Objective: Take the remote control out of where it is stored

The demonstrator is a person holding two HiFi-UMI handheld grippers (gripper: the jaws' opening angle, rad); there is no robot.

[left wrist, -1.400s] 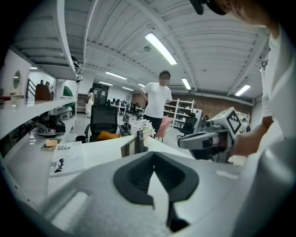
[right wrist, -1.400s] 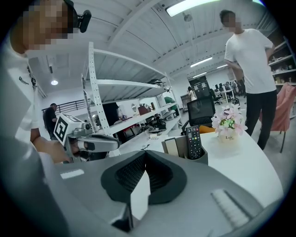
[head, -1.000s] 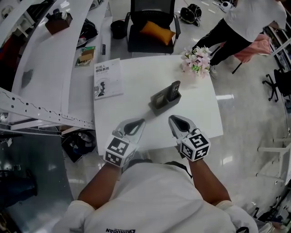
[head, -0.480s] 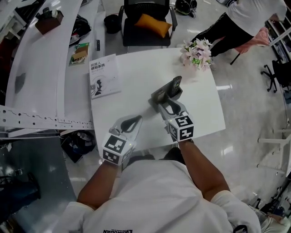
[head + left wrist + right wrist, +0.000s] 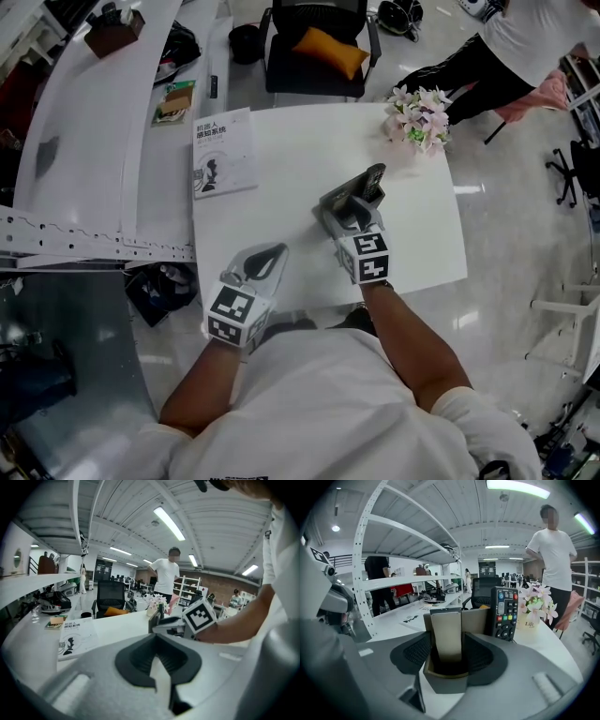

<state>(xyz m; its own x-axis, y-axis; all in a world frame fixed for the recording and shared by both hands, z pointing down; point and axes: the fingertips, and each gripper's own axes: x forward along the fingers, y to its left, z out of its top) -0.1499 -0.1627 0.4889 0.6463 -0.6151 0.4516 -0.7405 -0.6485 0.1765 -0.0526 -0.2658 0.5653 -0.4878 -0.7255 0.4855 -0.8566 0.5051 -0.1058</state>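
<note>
Since a second ago my right tool (image 5: 353,217) has reached the grey holder (image 5: 333,201), its jaws just opening, wide astride the near end. Only its view shows the buttons of the remote (image 5: 505,612), upright at the holder's far end before the flowers (image 5: 538,603). Left tool (image 5: 274,253) closed, empty, over the tabletop (image 5: 281,202).

The room is being lit by long ceiling tubes (image 5: 169,523) under a ribbed white ceiling (image 5: 225,531). Their glare is being thrown back by a glossy pale floor (image 5: 511,225). A white table (image 5: 281,159) is being carried on that floor and is being flanked on its left by a long white bench (image 5: 84,141). A black chair (image 5: 291,80) with an orange cushion (image 5: 326,52) is being kept at the table's far edge. White shelves (image 5: 408,581) are being held up by a perforated post (image 5: 357,569). The far end is being closed off by a brick-red wall (image 5: 220,585).
</note>
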